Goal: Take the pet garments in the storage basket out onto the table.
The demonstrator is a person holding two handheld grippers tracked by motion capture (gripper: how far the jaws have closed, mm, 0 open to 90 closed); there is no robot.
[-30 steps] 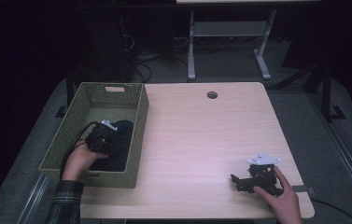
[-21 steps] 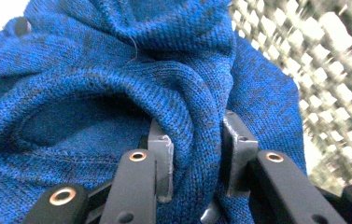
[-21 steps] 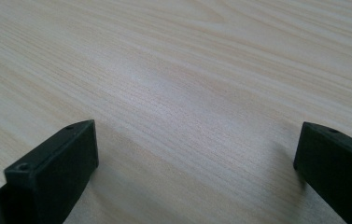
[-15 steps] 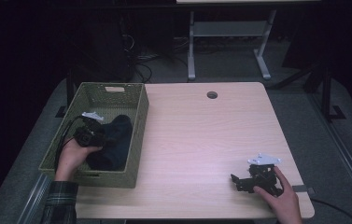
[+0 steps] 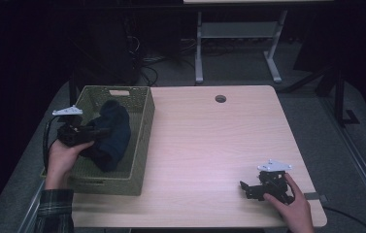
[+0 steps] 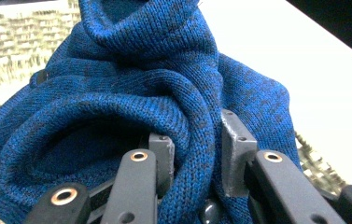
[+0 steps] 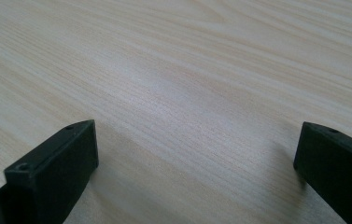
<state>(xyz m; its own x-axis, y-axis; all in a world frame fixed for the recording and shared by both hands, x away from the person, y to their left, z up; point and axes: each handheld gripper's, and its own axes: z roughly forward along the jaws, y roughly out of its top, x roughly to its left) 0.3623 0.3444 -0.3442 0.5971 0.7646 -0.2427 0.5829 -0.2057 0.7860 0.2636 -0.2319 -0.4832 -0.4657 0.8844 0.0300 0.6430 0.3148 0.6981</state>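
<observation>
Two grippers are showing in the high view. I am holding my left gripper point(image 5: 104, 131) over the green woven basket point(image 5: 141, 141), which is sitting at the left edge of the desk point(image 5: 209, 145), and it is clenching a fold of the blue knitted garment point(image 5: 114, 138). Most of the garment is hanging down into the basket, bunched against its left half. My left hand point(image 5: 64, 158) is gripping the handle from the basket's outer side. My right gripper point(image 5: 245, 187) is resting on the bare desk near its front right corner, well apart from the basket, with my right hand point(image 5: 292, 206) lying on it from behind.

Looking along my left gripper point(image 6: 196, 151), I am seeing a thick roll of the blue knitted garment point(image 6: 136, 93) pinched between the two grey pads point(image 6: 235, 149), with more folds bulging above and to the left. Behind it the basket's weave point(image 6: 5, 51) is showing.

Looking along my right gripper point(image 7: 194, 151), the jaws are standing wide apart, released, with only the pale wood grain of the desk point(image 7: 187, 84) lying between them.
</observation>
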